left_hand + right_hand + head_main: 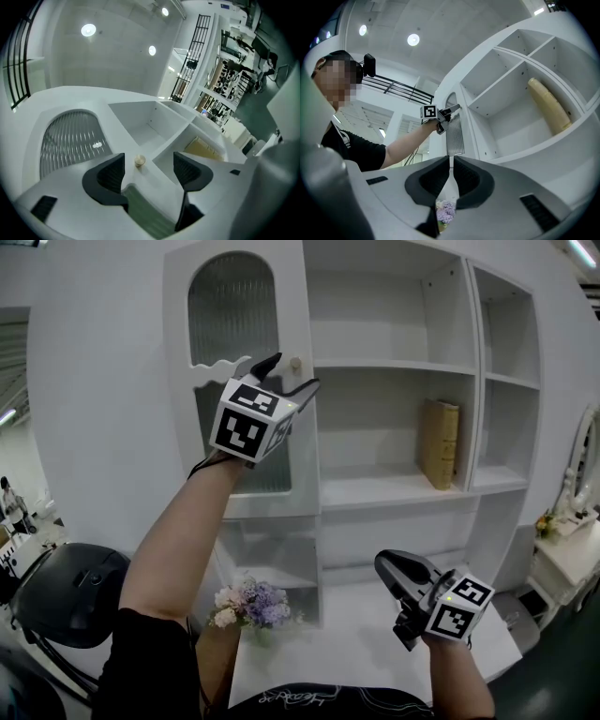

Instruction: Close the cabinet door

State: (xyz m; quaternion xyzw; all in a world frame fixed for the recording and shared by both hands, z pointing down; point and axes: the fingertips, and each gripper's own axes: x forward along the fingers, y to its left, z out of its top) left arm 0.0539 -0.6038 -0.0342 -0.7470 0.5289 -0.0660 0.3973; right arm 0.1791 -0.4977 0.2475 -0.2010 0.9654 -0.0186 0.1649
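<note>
The white cabinet door (234,306) with an arched ribbed-glass pane stands at the cabinet's left, close against the frame; whether it sits fully flush I cannot tell. Its small round knob (295,363) is on the door's right edge. My left gripper (292,372) is raised in front of the knob, open, one finger on each side. In the left gripper view the knob (139,161) sits between the spread jaws of the left gripper (149,164), nearer the left pad and untouched. My right gripper (386,566) hangs low at the right, shut and empty, as the right gripper view (451,164) shows.
Open shelves fill the cabinet's right side, with a tan book (439,443) upright on the middle shelf. A bunch of pale flowers (251,604) stands on the low white counter (366,643). A white side table (572,563) is at the far right, a black chair (70,592) at the left.
</note>
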